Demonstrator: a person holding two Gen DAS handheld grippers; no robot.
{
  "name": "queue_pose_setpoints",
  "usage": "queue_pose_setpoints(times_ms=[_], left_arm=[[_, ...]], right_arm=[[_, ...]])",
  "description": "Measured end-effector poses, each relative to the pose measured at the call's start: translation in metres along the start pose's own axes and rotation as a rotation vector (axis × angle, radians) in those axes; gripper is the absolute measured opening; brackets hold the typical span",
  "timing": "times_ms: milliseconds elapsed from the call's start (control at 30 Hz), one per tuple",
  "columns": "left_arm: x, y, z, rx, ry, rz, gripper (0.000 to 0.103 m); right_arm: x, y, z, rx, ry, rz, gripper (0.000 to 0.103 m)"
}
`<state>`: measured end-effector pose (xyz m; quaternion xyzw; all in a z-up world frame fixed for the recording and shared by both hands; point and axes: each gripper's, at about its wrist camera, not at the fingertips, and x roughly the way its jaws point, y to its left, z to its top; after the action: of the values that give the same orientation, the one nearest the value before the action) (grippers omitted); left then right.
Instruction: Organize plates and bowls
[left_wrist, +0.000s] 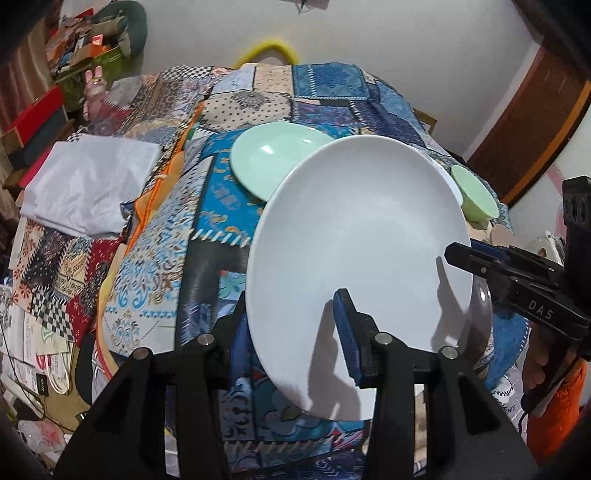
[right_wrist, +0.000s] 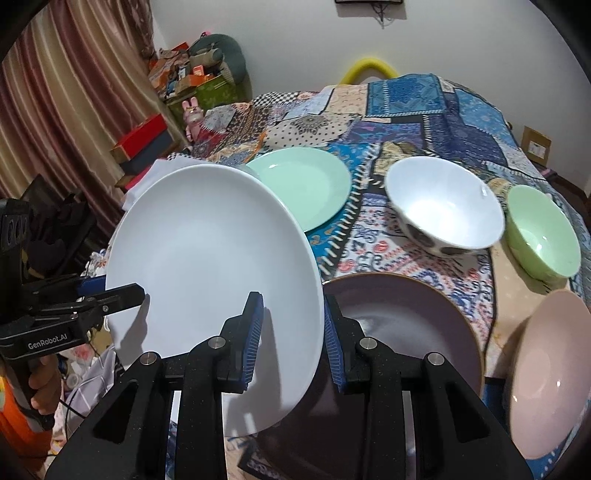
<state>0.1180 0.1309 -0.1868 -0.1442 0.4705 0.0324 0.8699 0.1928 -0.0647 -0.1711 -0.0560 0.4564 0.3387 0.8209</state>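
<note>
Both tools pinched one large round white ceramic plate (right_wrist: 207, 258) by its rim — the left gripper (left_wrist: 295, 332) at one edge, the right gripper (right_wrist: 291, 332) at the opposite edge — holding it tilted above the patchwork-covered table (right_wrist: 406, 110). Nothing appeared stacked yet: a mint-green plate (right_wrist: 306, 184), dark purple plate (right_wrist: 406, 314), white patterned bowl (right_wrist: 443, 206), green bowl (right_wrist: 539, 232) and pink bowl (right_wrist: 550, 369) lay separately — sorting remained.

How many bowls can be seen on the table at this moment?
3. A white bowl with dark spots stands right of the mint plate. A green bowl is to its right. A pink bowl is nearest, at the right edge. Others may be hidden.
</note>
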Motion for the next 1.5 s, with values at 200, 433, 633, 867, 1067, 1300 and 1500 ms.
queue_pose_setpoints(times_ms=[200, 433, 633, 867, 1067, 1300, 1500], left_arm=[[0.002, -0.019, 0.004, 0.028, -0.003, -0.019, 0.043], [0.003, -0.041, 0.005, 0.062, 0.002, -0.035, 0.043], [0.007, -0.061, 0.005, 0.091, 0.012, -0.051, 0.043], [0.016, -0.081, 0.004, 0.117, 0.027, -0.064, 0.043], [0.029, -0.092, 0.004, 0.132, 0.059, -0.075, 0.043], [0.047, -0.101, 0.000, 0.159, 0.098, -0.079, 0.043], [0.059, -0.106, -0.002, 0.162, 0.123, -0.075, 0.043]], right_arm=[[-0.015, -0.013, -0.004, 0.025, -0.020, -0.018, 0.030], [-0.030, -0.028, -0.012, 0.051, -0.036, -0.039, 0.030], [-0.042, -0.041, -0.021, 0.084, -0.049, -0.054, 0.030], [-0.053, -0.057, -0.031, 0.129, -0.054, -0.067, 0.030], [-0.055, -0.069, -0.040, 0.160, -0.050, -0.079, 0.030], [-0.053, -0.080, -0.049, 0.184, -0.032, -0.099, 0.030], [-0.049, -0.086, -0.055, 0.204, -0.015, -0.108, 0.030]])
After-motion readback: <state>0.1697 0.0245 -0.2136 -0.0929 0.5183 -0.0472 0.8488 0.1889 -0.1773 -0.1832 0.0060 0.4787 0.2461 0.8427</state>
